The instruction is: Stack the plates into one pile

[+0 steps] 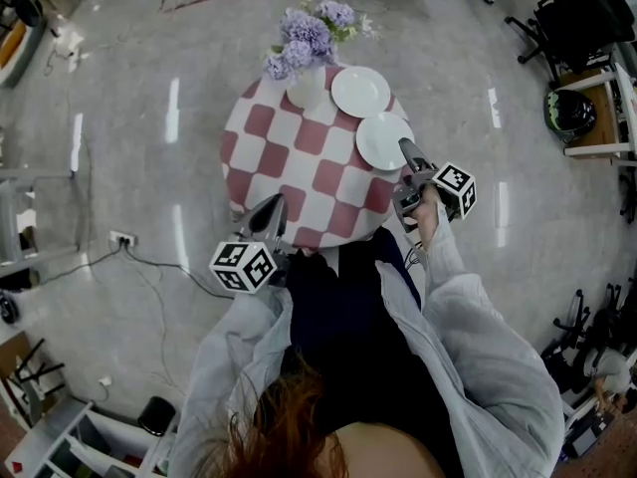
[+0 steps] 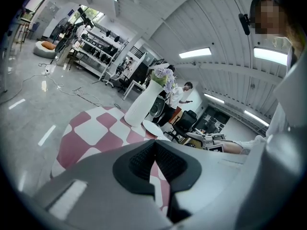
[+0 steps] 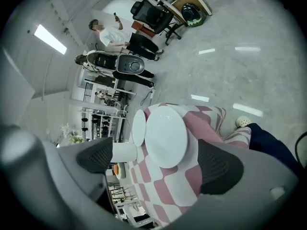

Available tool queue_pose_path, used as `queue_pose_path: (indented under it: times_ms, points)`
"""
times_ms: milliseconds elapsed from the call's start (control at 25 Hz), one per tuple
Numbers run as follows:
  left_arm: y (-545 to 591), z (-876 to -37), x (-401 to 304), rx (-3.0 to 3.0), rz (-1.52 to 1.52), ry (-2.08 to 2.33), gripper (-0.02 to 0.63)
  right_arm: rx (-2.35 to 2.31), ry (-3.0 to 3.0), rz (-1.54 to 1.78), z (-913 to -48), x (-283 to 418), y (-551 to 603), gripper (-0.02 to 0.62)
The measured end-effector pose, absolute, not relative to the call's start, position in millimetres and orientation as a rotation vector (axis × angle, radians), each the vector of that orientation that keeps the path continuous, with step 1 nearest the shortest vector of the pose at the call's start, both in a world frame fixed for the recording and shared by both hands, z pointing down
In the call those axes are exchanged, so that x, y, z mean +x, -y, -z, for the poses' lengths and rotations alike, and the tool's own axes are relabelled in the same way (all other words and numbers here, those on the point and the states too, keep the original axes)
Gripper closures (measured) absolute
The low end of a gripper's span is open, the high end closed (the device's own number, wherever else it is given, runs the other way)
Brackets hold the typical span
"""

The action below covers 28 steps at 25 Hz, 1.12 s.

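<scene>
Two white plates lie apart on a round table (image 1: 289, 157) with a pink-and-white checked cloth. The far plate (image 1: 360, 92) sits by the vase; the near plate (image 1: 383, 140) lies at the table's right edge. My right gripper (image 1: 406, 157) hovers at the near plate's front rim. In the right gripper view its jaws stand wide open around the near plate (image 3: 165, 135) without touching it, with the far plate (image 3: 138, 127) behind. My left gripper (image 1: 272, 210) rests at the table's front-left edge, its pads (image 2: 144, 161) pressed together on nothing.
A white vase (image 1: 307, 88) of purple flowers stands at the table's back, next to the far plate. A power strip (image 1: 121, 238) and cables lie on the floor to the left. Office chairs (image 1: 572, 23) and a shelf stand at the right.
</scene>
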<state>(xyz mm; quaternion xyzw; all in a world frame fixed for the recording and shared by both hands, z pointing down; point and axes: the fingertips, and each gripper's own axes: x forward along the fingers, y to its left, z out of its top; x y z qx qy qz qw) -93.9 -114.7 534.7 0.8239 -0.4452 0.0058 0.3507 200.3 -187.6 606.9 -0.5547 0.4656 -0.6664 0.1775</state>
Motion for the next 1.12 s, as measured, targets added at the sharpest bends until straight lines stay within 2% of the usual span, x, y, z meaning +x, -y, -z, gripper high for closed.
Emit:
queue_pose_path:
  times_ms: [360,600,720,1120]
  points:
    - [126.0,-528.6,-61.9,2.142,0.002,1.134,0.595,-1.308,-1.679,1.786,-552.1,206.7,220.0,0.05]
    - [137.3,-526.5,-47.9,2.116,0.006,1.189,0.595,-1.009,-1.865,1.782,-526.6,195.5,251.3,0.084]
    - [143.5,-524.1,-39.0,2.103,0.009,1.208,0.595,-0.848,-1.897,1.747,-512.5,193.9,266.0,0.126]
    - [159.0,-522.4,-22.0,2.029,0.0,1.314,0.595,-0.715,-1.903,1.832,-542.0,210.0,312.1,0.172]
